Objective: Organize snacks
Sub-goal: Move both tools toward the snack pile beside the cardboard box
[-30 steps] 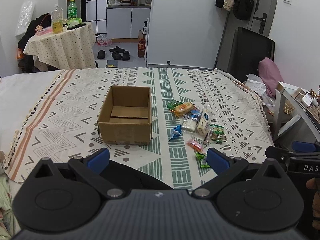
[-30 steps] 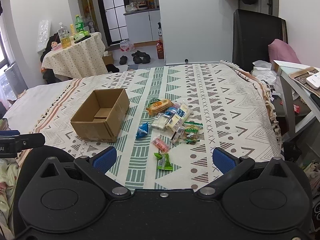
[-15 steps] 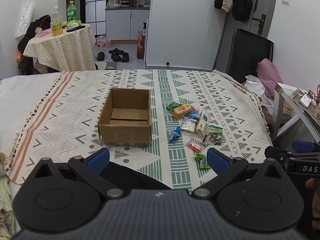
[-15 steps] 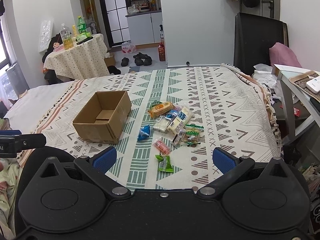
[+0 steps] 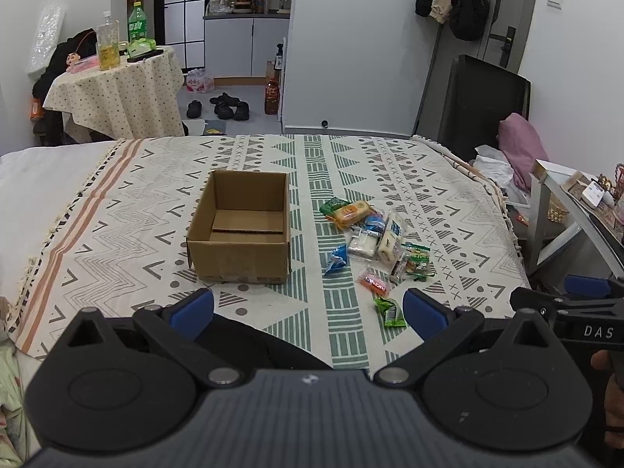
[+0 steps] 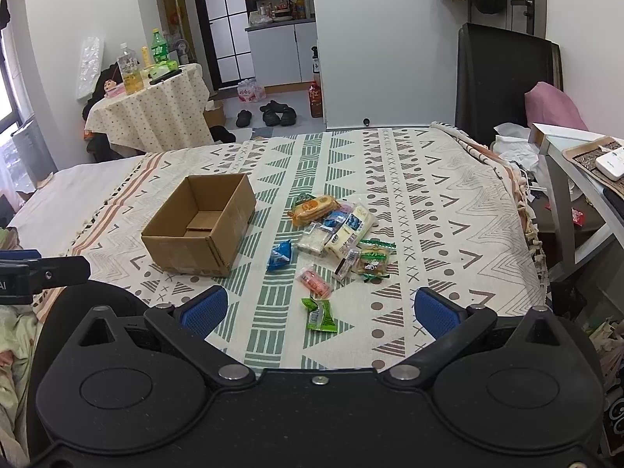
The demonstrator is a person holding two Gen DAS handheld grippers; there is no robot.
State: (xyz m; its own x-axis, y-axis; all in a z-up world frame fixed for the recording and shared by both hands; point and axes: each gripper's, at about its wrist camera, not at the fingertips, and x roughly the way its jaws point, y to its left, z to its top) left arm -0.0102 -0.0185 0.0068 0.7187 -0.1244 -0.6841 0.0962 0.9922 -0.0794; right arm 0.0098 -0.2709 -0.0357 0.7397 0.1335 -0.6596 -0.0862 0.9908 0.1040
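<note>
An open, empty cardboard box [image 5: 241, 234] [image 6: 201, 230] sits on the patterned bed cover. To its right lie several snack packets: an orange pack [image 5: 349, 212] [image 6: 314, 207], a blue packet [image 5: 335, 259] [image 6: 280, 255], a pink packet [image 6: 314, 280] and a green packet [image 5: 390, 312] [image 6: 320, 315] nearest me. My left gripper [image 5: 308, 310] is open and empty, at the bed's near edge below the box. My right gripper [image 6: 318, 310] is open and empty, with the green packet between its fingers' line of sight.
The bed cover [image 6: 409, 195] ends at a fringed right edge beside a white side table [image 6: 577, 156]. A black chair [image 6: 503, 78] with a pink cushion stands beyond. A round clothed table [image 5: 113, 93] with bottles stands at back left. Shoes lie on the floor.
Both grippers have drawn back slightly and risen, so the box and snacks sit a little farther off. Nothing on the bed has moved.
</note>
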